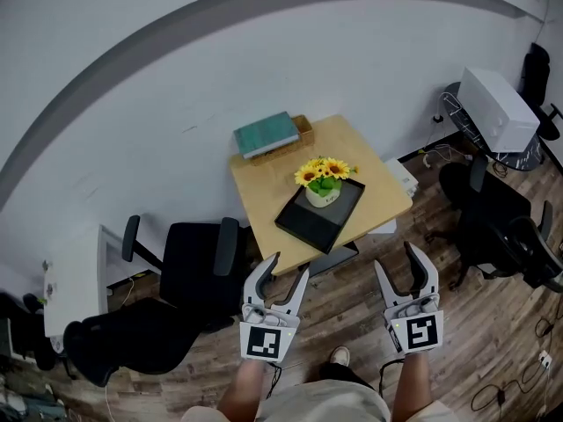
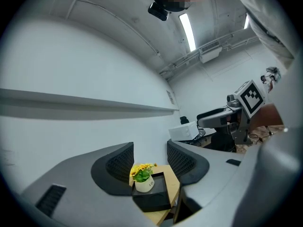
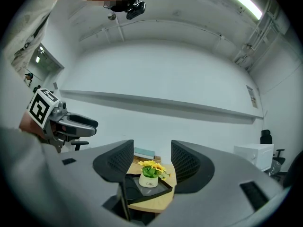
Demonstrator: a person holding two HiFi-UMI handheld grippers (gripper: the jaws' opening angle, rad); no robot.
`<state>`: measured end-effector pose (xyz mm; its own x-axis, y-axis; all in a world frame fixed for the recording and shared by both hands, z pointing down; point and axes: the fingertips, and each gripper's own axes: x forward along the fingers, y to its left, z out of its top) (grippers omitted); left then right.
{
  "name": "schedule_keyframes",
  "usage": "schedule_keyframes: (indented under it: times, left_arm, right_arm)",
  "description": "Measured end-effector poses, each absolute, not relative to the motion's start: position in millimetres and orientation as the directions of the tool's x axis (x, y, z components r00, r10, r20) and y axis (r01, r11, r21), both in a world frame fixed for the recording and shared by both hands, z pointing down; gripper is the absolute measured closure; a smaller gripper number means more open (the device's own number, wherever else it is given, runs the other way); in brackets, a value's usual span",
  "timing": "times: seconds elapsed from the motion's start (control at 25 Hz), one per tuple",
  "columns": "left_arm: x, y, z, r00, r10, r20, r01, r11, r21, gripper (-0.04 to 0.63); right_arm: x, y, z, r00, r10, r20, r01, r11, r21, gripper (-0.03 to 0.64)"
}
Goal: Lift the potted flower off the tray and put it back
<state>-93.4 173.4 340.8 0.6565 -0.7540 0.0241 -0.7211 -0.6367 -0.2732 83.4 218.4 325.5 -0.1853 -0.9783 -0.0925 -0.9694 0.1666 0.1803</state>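
A white pot of yellow flowers (image 1: 324, 183) stands on a black tray (image 1: 308, 221) on a small wooden table (image 1: 378, 178). The pot (image 2: 143, 179) and the tray (image 2: 154, 198) appear far off between the jaws in the left gripper view. The right gripper view frames the pot (image 3: 150, 175) and the tray (image 3: 158, 188) the same way. My left gripper (image 1: 277, 271) hovers before the table's near corner, open and empty. To its right, my right gripper (image 1: 407, 261) is also open and empty, over the floor. Both point level toward the table.
A teal book on a wooden box (image 1: 273, 136) lies at the table's far corner. A black chair (image 1: 189, 266) stands left of the table. More black chairs (image 1: 493, 222) and a white appliance (image 1: 498, 108) sit at the right. A white wall (image 1: 220, 51) runs behind.
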Motion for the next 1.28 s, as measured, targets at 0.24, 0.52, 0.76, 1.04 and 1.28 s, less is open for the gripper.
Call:
schedule_keyframes:
  times: [0.24,0.52,0.76,1.04,1.28]
  left_arm:
    - [-60.7,154.1,333.9,0.654,-0.757,0.02,-0.721,-0.63,-0.287,0.379]
    - [-35.7,142.0,324.6,0.642,-0.767,0.007,-0.73,-0.614,-0.299,0.379]
    - [-29.2,134.4,325.3,0.64,-0.768,-0.001,-0.733,-0.61,-0.301,0.379]
    - [-25.2,117.0,336.1,0.64,-0.768,0.005,-0.735,-0.614,-0.288,0.379]
    - [-34.5,76.4,344.6,0.626,-0.78,0.002,-0.746,-0.6,-0.288,0.379]
  right_arm:
    - [120.1,199.8,318.5,-0.186,-0.975,-0.119,-0.971,0.165,0.172,0.37]
    - [147.5,187.9,311.9,-0.201,-0.97,-0.138,-0.968,0.175,0.177,0.37]
    - [155.2,182.1,311.2,-0.201,-0.97,-0.14,-0.967,0.174,0.184,0.37]
    - [156.9,163.5,321.4,-0.207,-0.971,-0.118,-0.964,0.183,0.191,0.37]
    - [157.0,129.6,324.5,-0.216,-0.971,-0.1,-0.955,0.189,0.227,0.37]
